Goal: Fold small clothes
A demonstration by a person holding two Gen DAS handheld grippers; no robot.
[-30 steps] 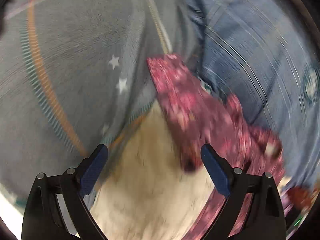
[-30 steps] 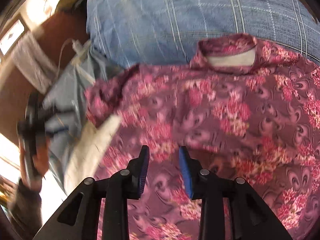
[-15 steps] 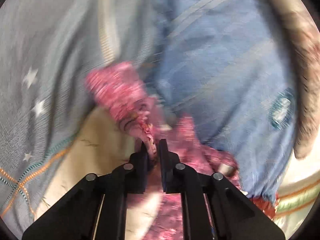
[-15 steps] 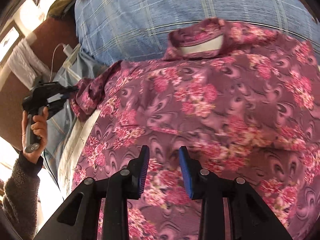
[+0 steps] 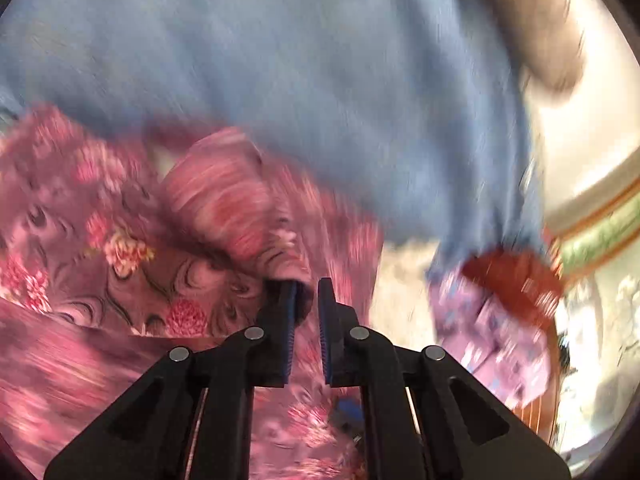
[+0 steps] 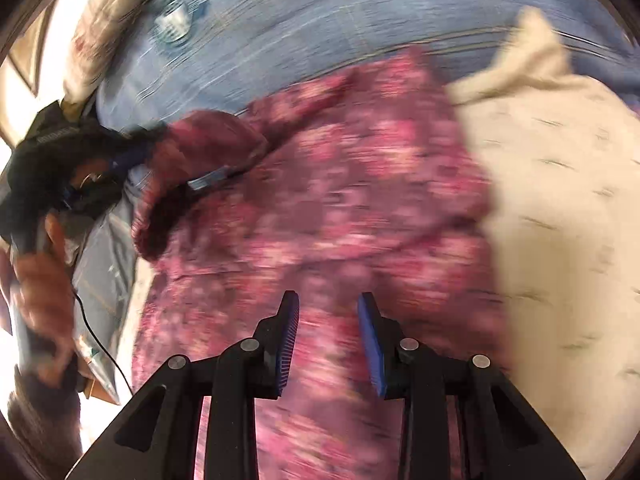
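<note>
While the left tool apparently pinches the floral garment's sleeve, the right tool gapes.

Both views motion-blurred. Floral garment: print smeared, lower part cut by frame edge. Left gripper: fabric at jaws, contact unclear. Cream cloth cut at right edge. Round label on blue sheet unreadable.
</note>
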